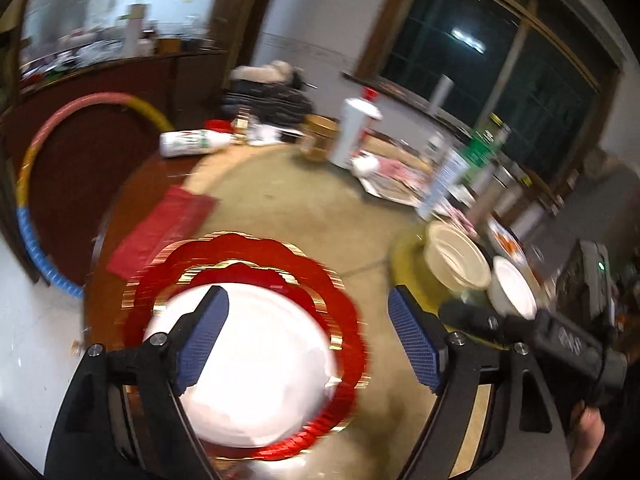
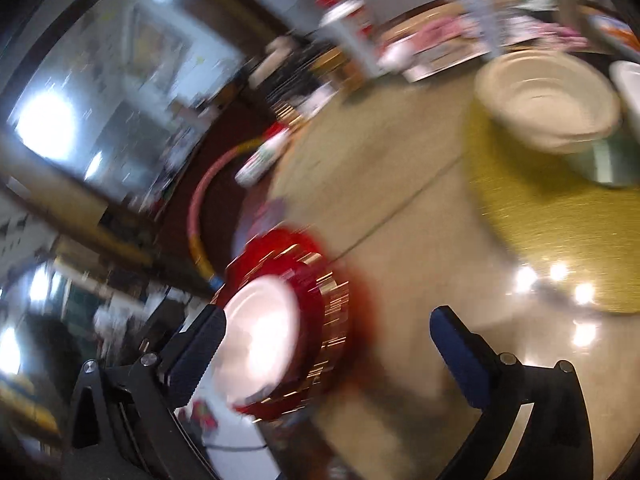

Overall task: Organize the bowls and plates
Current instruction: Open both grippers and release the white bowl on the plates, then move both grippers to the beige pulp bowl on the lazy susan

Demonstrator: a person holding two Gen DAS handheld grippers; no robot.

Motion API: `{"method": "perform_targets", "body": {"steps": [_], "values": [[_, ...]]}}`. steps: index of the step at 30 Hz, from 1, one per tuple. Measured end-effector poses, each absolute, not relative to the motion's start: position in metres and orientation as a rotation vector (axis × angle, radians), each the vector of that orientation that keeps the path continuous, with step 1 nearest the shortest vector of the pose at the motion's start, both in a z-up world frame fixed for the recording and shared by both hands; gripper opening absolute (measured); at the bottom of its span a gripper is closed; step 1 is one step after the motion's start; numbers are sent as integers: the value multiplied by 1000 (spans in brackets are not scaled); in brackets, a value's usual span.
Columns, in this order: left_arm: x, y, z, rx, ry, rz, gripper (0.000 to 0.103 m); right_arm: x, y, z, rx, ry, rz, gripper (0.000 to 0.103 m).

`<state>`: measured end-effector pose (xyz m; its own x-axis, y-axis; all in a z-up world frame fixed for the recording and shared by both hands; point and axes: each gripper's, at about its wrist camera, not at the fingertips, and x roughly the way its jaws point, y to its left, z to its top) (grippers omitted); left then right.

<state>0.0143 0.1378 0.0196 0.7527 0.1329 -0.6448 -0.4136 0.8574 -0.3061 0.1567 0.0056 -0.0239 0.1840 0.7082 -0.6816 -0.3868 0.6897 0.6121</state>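
Red-rimmed plate (image 1: 256, 364) on the table (image 1: 304, 216), cream bowl (image 1: 456, 258) apart, left gripper (image 1: 308, 336) spread above plate, right gripper (image 2: 328, 344) spread, empty.

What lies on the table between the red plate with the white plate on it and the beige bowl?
Only bare tan tabletop, crossed by a thin seam, separates the red plate from the beige bowl. The bowl rests on a gold mat. Both wrist views show this.

A cluttered home dining room: round table (image 1: 280, 208), hula hoop (image 1: 36, 184), dark window (image 1: 500, 52).
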Motion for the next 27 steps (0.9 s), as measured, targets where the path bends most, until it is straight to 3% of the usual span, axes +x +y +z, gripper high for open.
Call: {"method": "perform_targets", "body": {"steps": [12, 27], "values": [[126, 68, 3, -444, 824, 144, 83, 235, -123, -46, 590, 1133, 505, 103], [237, 40, -25, -437, 913, 250, 83, 315, -145, -64, 674, 1106, 432, 98]]}}
